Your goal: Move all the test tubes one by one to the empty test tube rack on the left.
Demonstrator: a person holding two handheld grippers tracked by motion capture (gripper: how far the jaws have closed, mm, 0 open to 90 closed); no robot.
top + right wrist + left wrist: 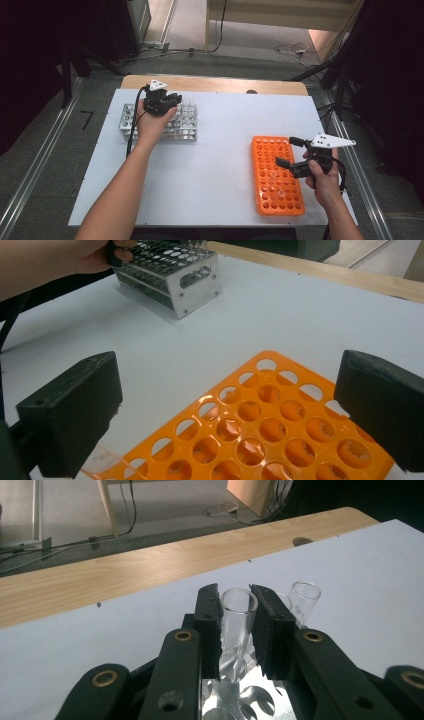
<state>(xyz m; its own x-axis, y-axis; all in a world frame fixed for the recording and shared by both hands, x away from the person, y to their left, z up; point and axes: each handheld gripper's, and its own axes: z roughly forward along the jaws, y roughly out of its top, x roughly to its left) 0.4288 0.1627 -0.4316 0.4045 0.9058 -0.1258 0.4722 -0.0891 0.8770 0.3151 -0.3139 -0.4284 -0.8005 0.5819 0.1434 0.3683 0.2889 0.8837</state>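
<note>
White desk [215, 150] carries everything. Orange rack [276, 175] lies near right, flat on desk; metal rack [165, 122] sits far left, well apart from it. Left claw [239, 625] over metal rack's far right end, jaws clamped on clear glass tube [238, 615] standing upright in rack hole. Second tube [303, 600] just beside it, right. Right claw [225, 415] hovers over orange rack's right part, jaws wide apart, nothing between them.
</note>
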